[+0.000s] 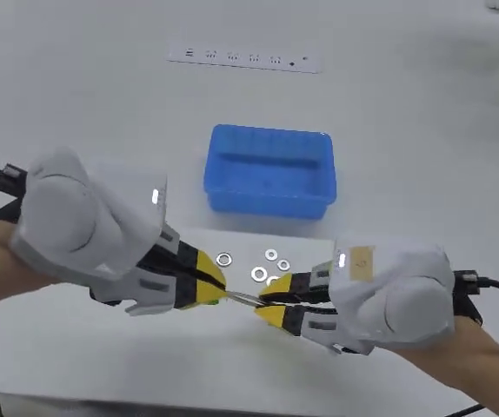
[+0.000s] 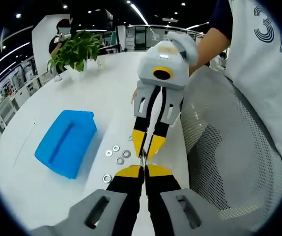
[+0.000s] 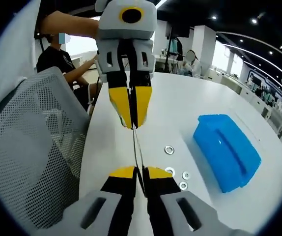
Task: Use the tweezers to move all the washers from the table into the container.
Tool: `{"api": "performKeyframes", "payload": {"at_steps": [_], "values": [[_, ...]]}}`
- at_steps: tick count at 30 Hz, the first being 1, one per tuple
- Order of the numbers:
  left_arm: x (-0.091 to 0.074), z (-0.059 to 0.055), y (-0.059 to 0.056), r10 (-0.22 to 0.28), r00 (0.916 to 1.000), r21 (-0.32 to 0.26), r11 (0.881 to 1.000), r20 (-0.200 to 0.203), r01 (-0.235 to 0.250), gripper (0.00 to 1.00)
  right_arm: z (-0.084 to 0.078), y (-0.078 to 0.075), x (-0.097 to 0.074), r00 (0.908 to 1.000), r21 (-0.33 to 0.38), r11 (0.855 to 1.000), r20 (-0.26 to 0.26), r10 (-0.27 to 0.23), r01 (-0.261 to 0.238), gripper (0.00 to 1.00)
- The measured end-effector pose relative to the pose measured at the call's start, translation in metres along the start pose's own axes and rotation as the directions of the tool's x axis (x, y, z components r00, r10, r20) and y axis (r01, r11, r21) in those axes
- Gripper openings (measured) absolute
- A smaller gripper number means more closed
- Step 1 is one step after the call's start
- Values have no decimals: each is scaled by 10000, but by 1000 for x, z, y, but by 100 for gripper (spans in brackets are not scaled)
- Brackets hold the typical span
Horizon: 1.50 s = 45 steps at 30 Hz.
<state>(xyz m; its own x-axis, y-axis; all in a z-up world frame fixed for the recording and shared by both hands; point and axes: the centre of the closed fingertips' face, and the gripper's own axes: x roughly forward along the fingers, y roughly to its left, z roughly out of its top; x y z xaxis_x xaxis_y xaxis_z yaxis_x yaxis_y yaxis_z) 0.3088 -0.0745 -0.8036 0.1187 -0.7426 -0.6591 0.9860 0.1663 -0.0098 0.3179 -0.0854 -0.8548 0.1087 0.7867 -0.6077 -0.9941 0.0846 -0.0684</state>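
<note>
Our left gripper (image 1: 219,291) and right gripper (image 1: 267,309) both squeeze shut on thin silver metal tweezers (image 1: 242,299). Small round metal washers (image 1: 259,274), maybe five, lie near a blue plastic container (image 1: 267,196).

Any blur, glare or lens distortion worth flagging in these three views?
Head view: soft, even light, round silver washers sharp on the white table. Left gripper view: fisheye bends the blue plastic container. Right gripper view: same bending, thin metal tweezers crisp.

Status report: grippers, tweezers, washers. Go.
Left gripper and right gripper both shut on the tweezers, held between them. Five washers loose on the table, none seen in the blue container. Nothing between washers and container.
</note>
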Motion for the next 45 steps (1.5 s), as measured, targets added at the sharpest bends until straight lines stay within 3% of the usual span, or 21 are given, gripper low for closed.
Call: {"api": "performKeyframes", "payload": {"at_steps": [3, 6, 9, 19, 31, 36, 40, 45], "values": [[2, 14, -4, -128, 9997, 36, 9999, 205, 127, 6, 2, 2, 1, 9996, 141, 9999, 291, -7, 3, 8], [9, 18, -5, -201, 9997, 206, 9996, 107, 198, 6, 0, 2, 0, 9985, 212, 9997, 539, -88, 77, 8], [12, 27, -5, -172, 9991, 38, 9998, 375, 171, 6, -1, 1, -4, 9970, 447, 9989, 747, -176, 143, 8], [34, 50, -8, -304, 9961, 361, 9990, 831, 275, 6, -5, 1, -13, 9958, 53, 9998, 892, -186, 182, 8], [43, 46, -10, -391, 9978, 680, 9971, 545, 353, 11, -5, 1, -15, 9957, -167, 9998, 922, -67, 83, 8], [36, 39, -1, -117, 9989, 687, 9976, 464, 85, 14, -5, -2, -15, 9953, -55, 9999, 958, -111, 117, 8], [30, 38, 6, 17, 9977, 481, 9988, 675, -50, 14, -5, -1, -15, 9956, -51, 9999, 934, -114, 119, 8], [31, 43, 1, -207, 9949, 694, 9975, 988, 139, 7, -6, -3, -16, 9959, 19, 9999, 899, -136, 135, 8]]}}
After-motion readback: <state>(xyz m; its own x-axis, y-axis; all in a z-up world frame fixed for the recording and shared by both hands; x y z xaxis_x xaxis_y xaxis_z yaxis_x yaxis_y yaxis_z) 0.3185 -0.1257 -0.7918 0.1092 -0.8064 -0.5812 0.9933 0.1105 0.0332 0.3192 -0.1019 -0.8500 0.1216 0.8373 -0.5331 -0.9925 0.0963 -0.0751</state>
